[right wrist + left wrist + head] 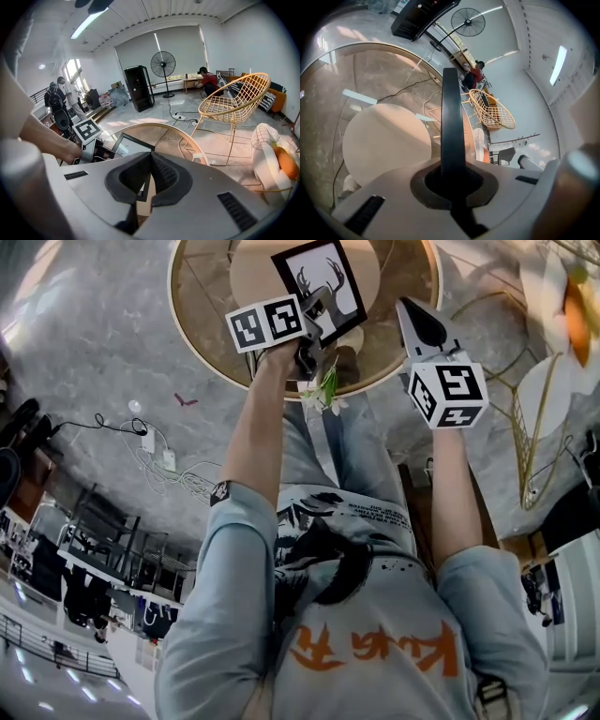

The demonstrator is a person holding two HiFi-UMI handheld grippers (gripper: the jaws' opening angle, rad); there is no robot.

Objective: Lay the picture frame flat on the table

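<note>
A black picture frame (pixel 323 282) with a deer print faces up toward the head view, over the round glass table (pixel 197 334). My left gripper (pixel 314 320) is shut on its lower left edge. In the left gripper view the frame (pixel 450 117) shows edge-on as a dark bar clamped between the jaws. My right gripper (pixel 408 306) hangs to the right of the frame, apart from it, jaws shut with nothing in them. In the right gripper view the frame (pixel 129 145) and the left gripper (pixel 93 150) lie beyond the closed tips (pixel 151 154). Whether the frame touches the glass is unclear.
The table has a wooden rim (pixel 187 136) and a round tan base (pixel 386 140) under the glass. A gold wire chair (pixel 234 101) stands to the right, with a white seat (pixel 272 150) nearer. Cables (pixel 150 442) lie on the floor at left. A fan (pixel 162 64), a black cabinet (pixel 138 87) and people are far off.
</note>
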